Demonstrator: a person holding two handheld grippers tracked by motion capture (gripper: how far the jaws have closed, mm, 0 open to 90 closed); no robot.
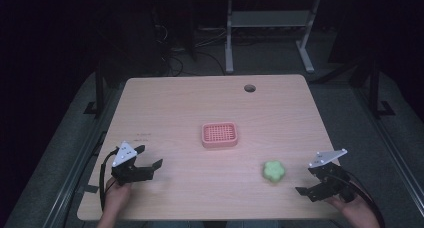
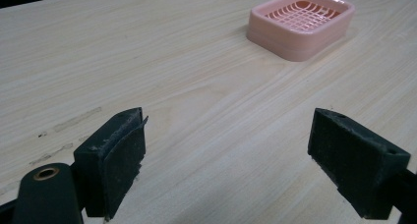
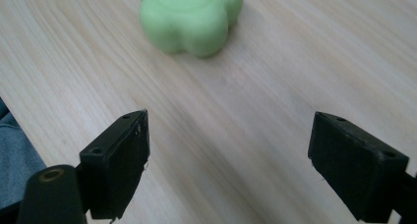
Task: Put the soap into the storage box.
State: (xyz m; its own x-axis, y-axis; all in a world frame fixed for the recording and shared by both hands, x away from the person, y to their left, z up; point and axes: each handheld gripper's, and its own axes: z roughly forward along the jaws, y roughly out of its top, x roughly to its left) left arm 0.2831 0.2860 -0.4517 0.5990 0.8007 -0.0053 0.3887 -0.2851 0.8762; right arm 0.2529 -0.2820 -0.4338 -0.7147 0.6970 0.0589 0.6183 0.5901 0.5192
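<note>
Green flower-shaped soap (image 3: 191, 18) is sitting at twelve o'clock of our right gripper (image 3: 228, 160), jaws gaping wide, empty; probably light, firm, slippery, so we're eyeing opposite lobes.

Your bench (image 1: 165, 103) is pale wood-grain laminate, smooth, low sheen, with a few scuff marks near the left tool (image 2: 228, 160). The tray (image 2: 301, 22) looks like pink moulded plastic, slightly glossy, with a grid floor. The green flower (image 3: 192, 15) looks soft, matt and rubbery. Tool pads (image 2: 120, 160) are black, matt, finely rough; the right tool (image 3: 228, 160) has matt black plastic jaws.
</note>
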